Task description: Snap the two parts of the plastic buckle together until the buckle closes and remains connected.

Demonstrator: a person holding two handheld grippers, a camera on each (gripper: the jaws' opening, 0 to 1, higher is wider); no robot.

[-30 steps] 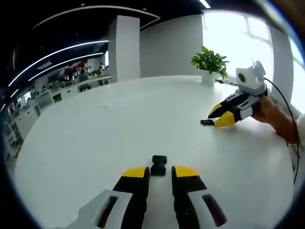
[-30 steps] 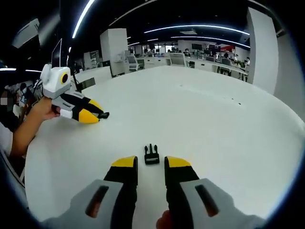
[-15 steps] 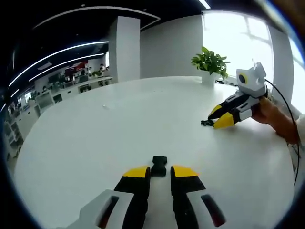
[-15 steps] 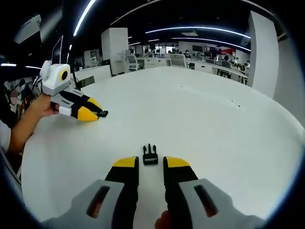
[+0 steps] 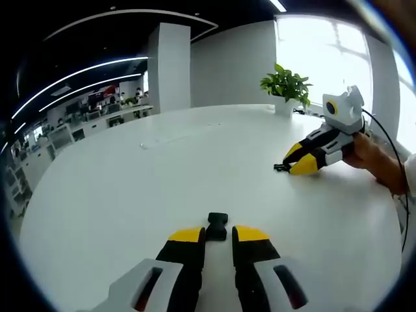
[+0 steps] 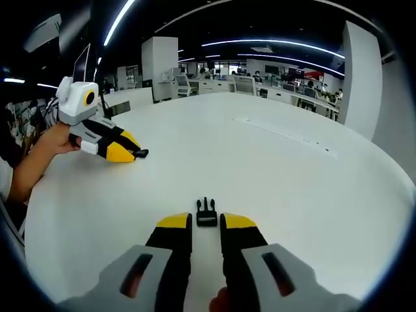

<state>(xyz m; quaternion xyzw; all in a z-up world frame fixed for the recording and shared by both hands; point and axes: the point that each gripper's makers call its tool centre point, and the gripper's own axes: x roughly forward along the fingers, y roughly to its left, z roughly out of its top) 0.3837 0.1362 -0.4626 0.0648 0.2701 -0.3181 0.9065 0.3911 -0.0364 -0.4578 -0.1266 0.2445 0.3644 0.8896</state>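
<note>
On the white table [image 5: 130, 195] lies a black buckle socket part [image 5: 217, 225], just ahead of the yellow tips of my left gripper [image 5: 218, 234], which is open with nothing in it. In the right gripper view the pronged black buckle part [image 6: 207, 213] lies flat just beyond my right gripper [image 6: 206, 222], also open. Across the table, the right gripper [image 5: 294, 160] shows in the left gripper view with the pronged part [image 5: 281, 167] at its tips. The left gripper [image 6: 133, 149] shows in the right gripper view, with the socket part [image 6: 141, 154] at its tips. The two parts lie far apart.
A potted green plant [image 5: 286, 84] stands at the table's far edge beside a bright window. A person's hand [image 6: 49, 146] holds the left gripper, and a hand [image 5: 374, 156] with a black cable holds the right one. Office desks and chairs [image 6: 260, 81] lie beyond the table.
Both grippers' jaws have narrowed a little and edged closer to their buckle parts. The two parts have not moved on the table.
</note>
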